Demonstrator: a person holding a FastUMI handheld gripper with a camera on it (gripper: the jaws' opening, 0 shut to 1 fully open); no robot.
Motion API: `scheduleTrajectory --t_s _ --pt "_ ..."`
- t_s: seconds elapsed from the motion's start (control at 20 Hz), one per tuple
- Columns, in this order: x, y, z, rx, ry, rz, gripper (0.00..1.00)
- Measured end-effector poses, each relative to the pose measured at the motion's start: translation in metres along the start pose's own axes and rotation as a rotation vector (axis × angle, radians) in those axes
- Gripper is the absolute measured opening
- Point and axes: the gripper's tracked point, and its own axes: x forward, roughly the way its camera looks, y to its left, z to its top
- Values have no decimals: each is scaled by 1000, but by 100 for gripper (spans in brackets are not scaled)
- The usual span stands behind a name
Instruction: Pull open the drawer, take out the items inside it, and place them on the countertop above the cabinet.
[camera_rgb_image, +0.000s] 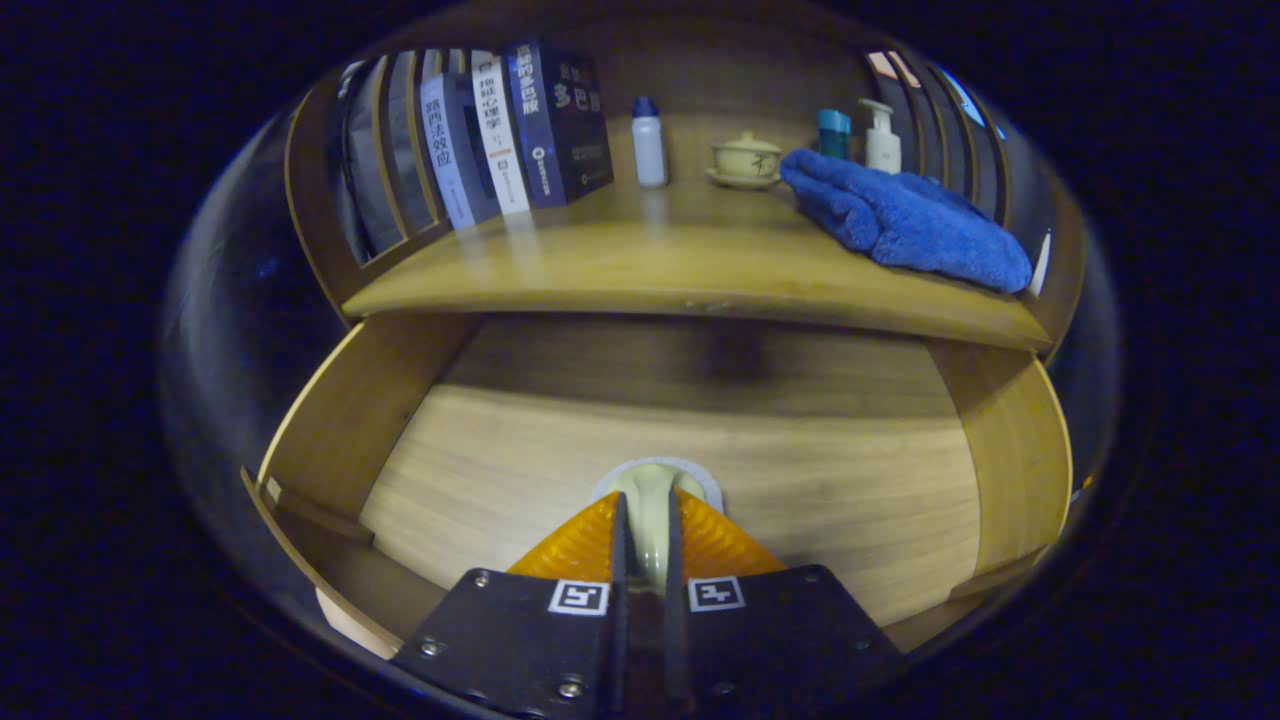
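The wooden drawer (330, 440) stands pulled open below the countertop (640, 270). Inside it, my gripper (647, 505) is shut on a pale, cream-coloured rounded item (650, 490), which pokes up between the two fingers. A white round rim (705, 478) shows just behind the item, over the drawer's bare wooden floor. What kind of item it is I cannot tell, since the fingers hide most of it.
On the countertop stand several books (510, 130) at the left, a small white bottle (649, 142), a lidded tea cup on a saucer (745, 160), a blue towel (905, 220), a teal container (834, 133) and a white pump bottle (882, 135).
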Motion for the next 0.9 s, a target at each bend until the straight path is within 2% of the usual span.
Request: scheduleTrajectory --t_s 0.55,0.75,0.9 --pt "-83 9 101 13 -281 38 15" --pt "-84 5 139 -10 -363 0 15" --pt "-66 1 158 -15 -380 -28 15"
